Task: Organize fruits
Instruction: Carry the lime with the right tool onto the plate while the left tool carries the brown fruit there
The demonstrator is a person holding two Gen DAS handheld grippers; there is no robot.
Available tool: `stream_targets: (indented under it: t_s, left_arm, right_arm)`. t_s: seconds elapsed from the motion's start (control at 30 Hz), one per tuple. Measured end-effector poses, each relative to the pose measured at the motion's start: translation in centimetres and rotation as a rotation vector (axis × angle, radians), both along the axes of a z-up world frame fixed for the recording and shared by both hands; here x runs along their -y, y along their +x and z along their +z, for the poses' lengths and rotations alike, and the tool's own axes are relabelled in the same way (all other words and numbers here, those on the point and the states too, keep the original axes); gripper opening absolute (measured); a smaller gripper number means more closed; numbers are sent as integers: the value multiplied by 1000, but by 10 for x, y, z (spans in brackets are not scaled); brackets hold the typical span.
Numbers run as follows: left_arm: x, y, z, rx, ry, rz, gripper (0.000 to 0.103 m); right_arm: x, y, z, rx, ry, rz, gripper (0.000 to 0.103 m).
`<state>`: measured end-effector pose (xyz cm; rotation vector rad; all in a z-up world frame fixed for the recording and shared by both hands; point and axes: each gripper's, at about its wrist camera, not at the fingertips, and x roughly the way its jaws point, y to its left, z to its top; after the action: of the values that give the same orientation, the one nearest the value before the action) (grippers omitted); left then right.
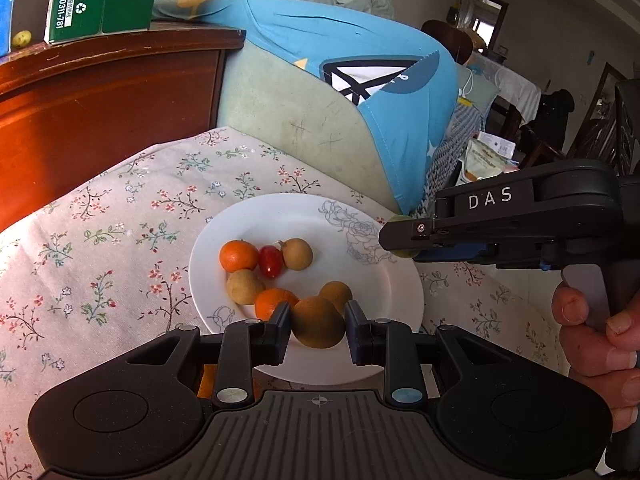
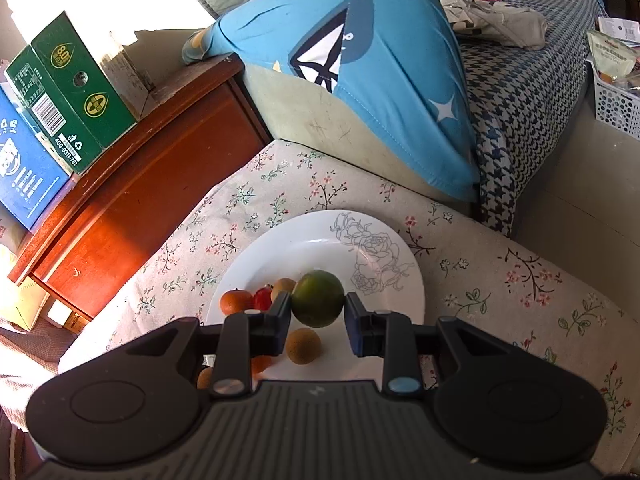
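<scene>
A floral cloth [image 1: 120, 216] covers the tabletop, carrying a white plate [image 1: 304, 216] of small fruit. The left hand-held gripper [image 1: 318, 326] clamps a brown fruit [image 1: 317, 322] above the plate's near edge. The right hand-held gripper [image 2: 318, 308] grips a green fruit [image 2: 318, 298] over the plate.

The left hand-held gripper [image 1: 318, 330] grips a round brown fruit [image 1: 318, 322] between its two pads, just above the near part of a white plate [image 1: 360, 216]. On the plate lie two small oranges [image 1: 239, 256], a red cherry tomato [image 1: 271, 261] touching one of them, and three more brown fruits [image 1: 297, 254]. The plate rests on a counter covered by a floral cloth [image 1: 120, 216]. At the right, the right hand-held gripper [image 1: 404, 240] reaches sideways over the plate's far rim, a green fruit [image 1: 400, 220] partly hidden behind its tip. A hand [image 1: 600, 340] grasps its handle
</scene>
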<state>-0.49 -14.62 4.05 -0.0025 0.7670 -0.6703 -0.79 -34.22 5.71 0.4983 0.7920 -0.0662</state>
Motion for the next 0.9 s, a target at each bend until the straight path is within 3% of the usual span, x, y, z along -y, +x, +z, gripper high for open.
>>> stream_targets:
  t_s: [0.47, 0.77, 0.8, 0.87, 0.9]
  left_arm:
    - [18, 9, -17, -19, 14, -25, 26]
    - [18, 9, -8, -5, -25, -9, 30]
    - [17, 10, -6, -7, -30, -3, 32]
    - [12, 11, 2, 0, -45, 18, 53]
    - [10, 12, 6, 9, -48, 33, 57]
  right_arm:
    - [5, 13, -24, -77, 11, -18, 29]
    - [14, 14, -21, -49, 42, -76, 33]
    - [16, 13, -20, -42, 49, -84, 34]
    - [18, 12, -16, -25, 58, -98, 38]
    - [19, 11, -13, -16, 54, -103, 39]
